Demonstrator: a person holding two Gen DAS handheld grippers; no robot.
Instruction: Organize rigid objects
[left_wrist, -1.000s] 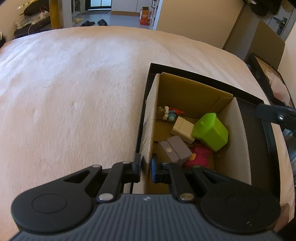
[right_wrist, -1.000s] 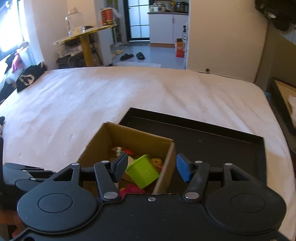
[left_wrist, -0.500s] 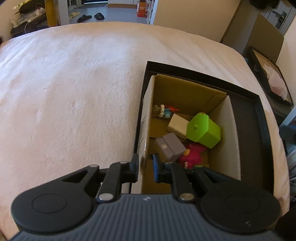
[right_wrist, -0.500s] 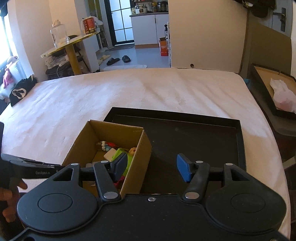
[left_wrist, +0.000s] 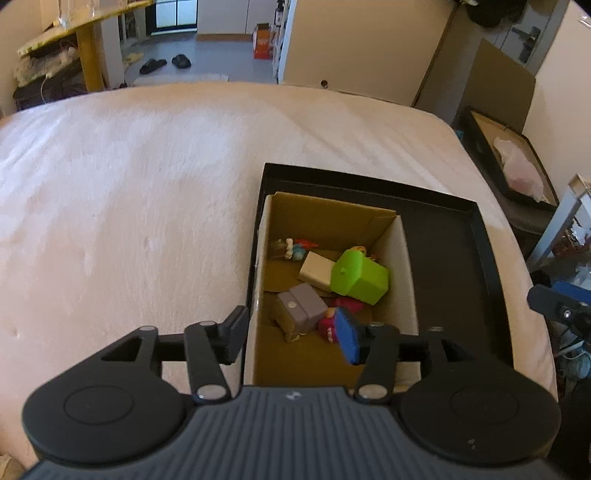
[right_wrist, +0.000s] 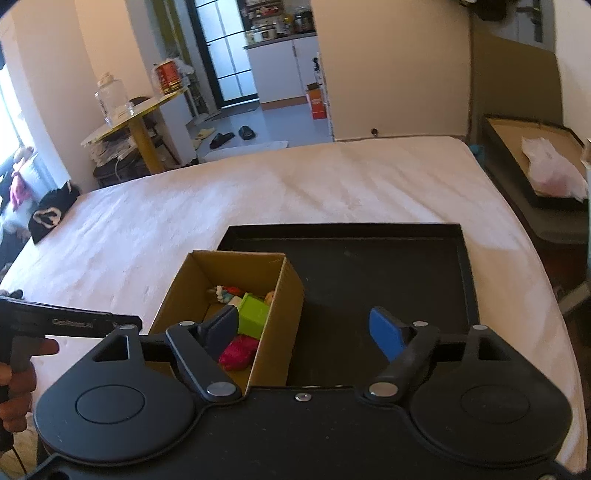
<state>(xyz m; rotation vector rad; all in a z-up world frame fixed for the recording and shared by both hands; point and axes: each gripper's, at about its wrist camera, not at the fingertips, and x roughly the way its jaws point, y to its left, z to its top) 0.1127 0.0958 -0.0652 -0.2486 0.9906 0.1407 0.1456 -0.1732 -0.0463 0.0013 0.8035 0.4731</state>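
Note:
A cardboard box (left_wrist: 402, 266) stands in the left part of a black tray (left_wrist: 484, 258) on the bed. Inside lie a green cube (left_wrist: 360, 277), a beige block (left_wrist: 316, 269), a grey case (left_wrist: 301, 306), a pink toy (left_wrist: 328, 326) and a small figure (left_wrist: 290, 249). My left gripper (left_wrist: 291, 336) hovers over the box's near left wall; its jaws are opening astride that wall without touching it. My right gripper (right_wrist: 303, 330) hangs above the box's (right_wrist: 291, 295) right wall, jaws opening, nothing pressed between the pads. The green cube (right_wrist: 253, 314) and pink toy (right_wrist: 238, 352) show there too.
The pale bed cover (left_wrist: 129, 206) spreads wide to the left and behind. A second black tray (right_wrist: 532, 173) holding a plastic bag sits off the bed's right side. A black cloth (right_wrist: 50, 218) lies at the bed's left edge. A hand (right_wrist: 14, 384) holds the left gripper's handle.
My left gripper let go of the box's left wall, spread its jaws and rose. My right gripper drew back and to the right, and its jaws widened.

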